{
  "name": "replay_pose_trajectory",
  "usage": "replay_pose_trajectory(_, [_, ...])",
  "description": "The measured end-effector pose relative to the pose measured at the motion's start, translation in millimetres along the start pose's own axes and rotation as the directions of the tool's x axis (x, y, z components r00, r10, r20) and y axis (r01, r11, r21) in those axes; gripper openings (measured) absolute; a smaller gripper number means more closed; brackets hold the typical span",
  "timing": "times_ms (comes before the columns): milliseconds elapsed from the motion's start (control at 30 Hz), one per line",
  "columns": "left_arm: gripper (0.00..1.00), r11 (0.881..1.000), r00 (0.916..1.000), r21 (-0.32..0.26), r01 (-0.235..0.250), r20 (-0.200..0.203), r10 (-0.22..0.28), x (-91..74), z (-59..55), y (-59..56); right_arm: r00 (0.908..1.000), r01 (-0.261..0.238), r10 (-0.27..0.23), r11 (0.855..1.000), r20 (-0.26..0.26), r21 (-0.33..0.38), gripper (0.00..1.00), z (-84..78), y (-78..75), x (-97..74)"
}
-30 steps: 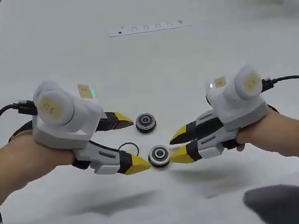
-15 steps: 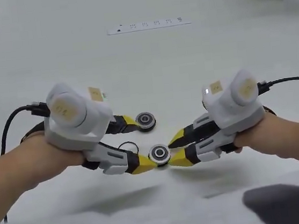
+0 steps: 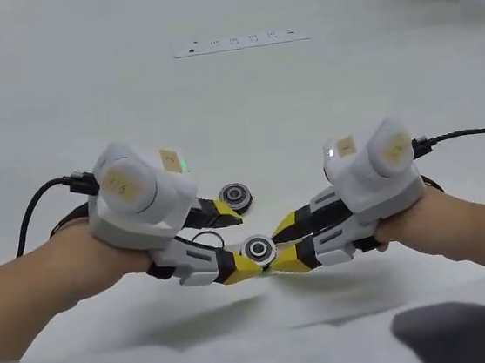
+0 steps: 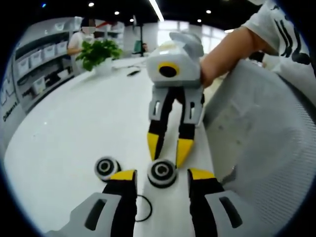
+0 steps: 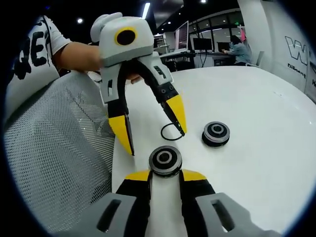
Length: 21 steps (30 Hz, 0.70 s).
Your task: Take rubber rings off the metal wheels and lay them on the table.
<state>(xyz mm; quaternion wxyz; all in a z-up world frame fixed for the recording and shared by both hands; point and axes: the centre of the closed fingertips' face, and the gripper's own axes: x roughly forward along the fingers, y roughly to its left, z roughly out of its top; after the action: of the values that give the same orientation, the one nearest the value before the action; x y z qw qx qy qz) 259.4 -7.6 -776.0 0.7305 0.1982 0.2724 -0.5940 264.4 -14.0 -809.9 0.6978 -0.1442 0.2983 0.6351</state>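
My left gripper [image 3: 234, 238] has swung in from the left over the last second. Its jaws stood short of the near wheel [image 3: 258, 250] then. Now they are spread wide with that wheel at their mouth, the near tip touching its left side and the far tip close to the far wheel [image 3: 235, 196]. Beneath those jaws a loose rubber ring [image 3: 203, 237] lies flat on the tabletop [image 3: 304, 104], so one ring is already down; I cannot say which wheel it came from. The near wheel has not shifted. It sits between my two grippers, and as far as I can judge its dark ring is still on it. To its right, my right gripper [image 3: 279, 245] has kept its place, jaws set narrow, about the wheel's width, tips at its right side. I cannot tell whether they truly pinch it. I read this as the brace being set: the right steadies the wheel, and the left is now placed to hook the ring off.
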Motion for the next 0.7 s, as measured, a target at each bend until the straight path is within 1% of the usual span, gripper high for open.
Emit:
replay_pose_trajectory(233, [0.36, 1.000, 0.9999, -0.007, 0.009, -0.005, -0.009, 3.8, -1.6, -3.6, 1.0000, 0.000, 0.000, 1.000, 0.003, 0.010, 0.19, -1.1, -0.3, 0.0])
replay_pose_trajectory(367, [0.32, 1.000, 0.9998, -0.006, 0.015, -0.010, -0.016, 8.3, -5.0, 0.2, 1.0000, 0.000, 0.000, 1.000, 0.005, 0.017, 0.19, -2.0, -0.9, 0.2])
replay_pose_trajectory(533, [0.26, 1.000, 0.9999, -0.006, 0.012, -0.006, -0.012, 12.5, -5.4, 5.4, 1.0000, 0.000, 0.000, 1.000, 0.007, 0.021, 0.19, -2.3, -1.4, 0.7])
replay_pose_trajectory(700, [0.22, 1.000, 0.9999, -0.004, 0.012, -0.010, -0.012, 15.5, -6.3, 6.8, 0.9999, 0.001, -0.001, 1.000, 0.010, 0.022, 0.19, -0.9, -0.3, 1.4])
